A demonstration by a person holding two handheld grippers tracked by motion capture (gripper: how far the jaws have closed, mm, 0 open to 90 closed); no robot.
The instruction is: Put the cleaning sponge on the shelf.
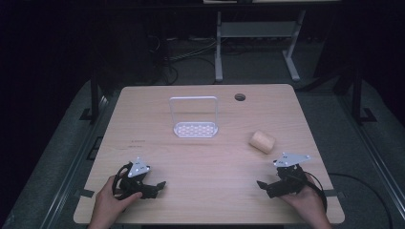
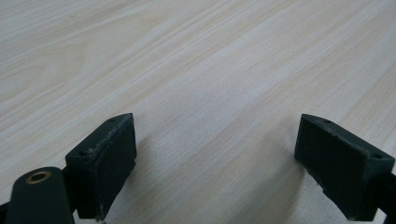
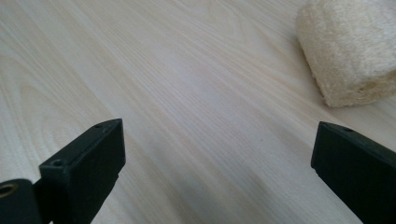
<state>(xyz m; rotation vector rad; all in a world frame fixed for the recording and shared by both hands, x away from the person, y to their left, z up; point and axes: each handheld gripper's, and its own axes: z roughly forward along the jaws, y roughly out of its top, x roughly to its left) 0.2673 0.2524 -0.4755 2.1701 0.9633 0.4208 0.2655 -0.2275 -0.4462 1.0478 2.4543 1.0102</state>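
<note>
1. My left gripper point(image 1: 155, 187) and right gripper point(image 1: 265, 186) rest low, jaws spread wide, empty.
2. The pale, fibrous loofah cylinder point(image 1: 262, 141) lies just beyond my right fingers point(image 3: 81, 165).
3. I'd approach it squarely, pinching gently across its sides.

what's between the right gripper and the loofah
Nothing: bare table runs from the open right gripper to the loofah, as the right gripper view and high view show.
</note>
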